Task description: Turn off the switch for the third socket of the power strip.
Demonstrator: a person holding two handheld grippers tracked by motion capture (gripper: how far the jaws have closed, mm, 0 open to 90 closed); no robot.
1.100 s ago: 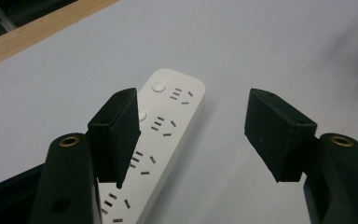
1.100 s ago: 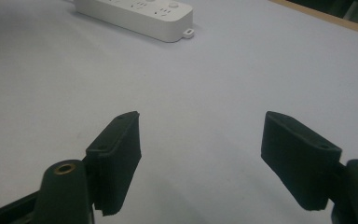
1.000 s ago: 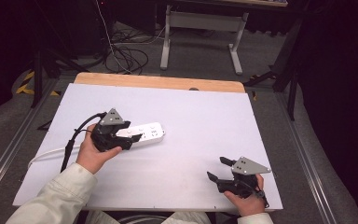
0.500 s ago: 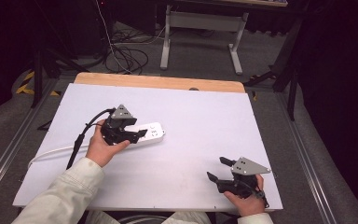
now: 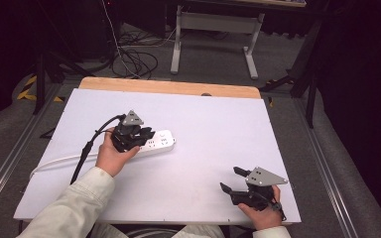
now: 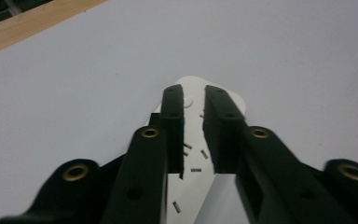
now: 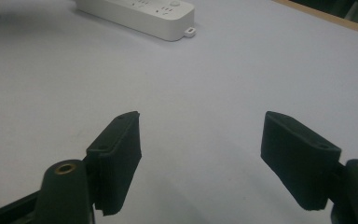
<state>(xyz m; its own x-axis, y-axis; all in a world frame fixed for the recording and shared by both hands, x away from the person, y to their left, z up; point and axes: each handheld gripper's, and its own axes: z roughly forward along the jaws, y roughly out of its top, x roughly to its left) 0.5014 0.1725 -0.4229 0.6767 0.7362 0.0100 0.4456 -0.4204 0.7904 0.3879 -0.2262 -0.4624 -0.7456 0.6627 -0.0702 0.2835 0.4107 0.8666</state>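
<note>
The white power strip [image 5: 155, 143] is being straddled lengthwise by the narrowly parted left tongs [image 5: 144, 137] on the worktop [image 5: 213, 129]; the right tongs [image 5: 230, 179] are being held wide, well apart.

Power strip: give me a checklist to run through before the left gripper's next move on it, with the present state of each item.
1. Power strip lies flat on the white table: ok.
2. Left gripper is over the strip, jaws nearly closed above its socket face: ok.
3. Jaws actually clamp anything: cannot tell; the left gripper view shows a narrow gap with the strip's face behind it.
4. Right gripper is apart from the strip, jaws wide open over bare table: ok.
5. Strip's white cable trails off toward the table's left edge, free of both grippers: ok.
</note>
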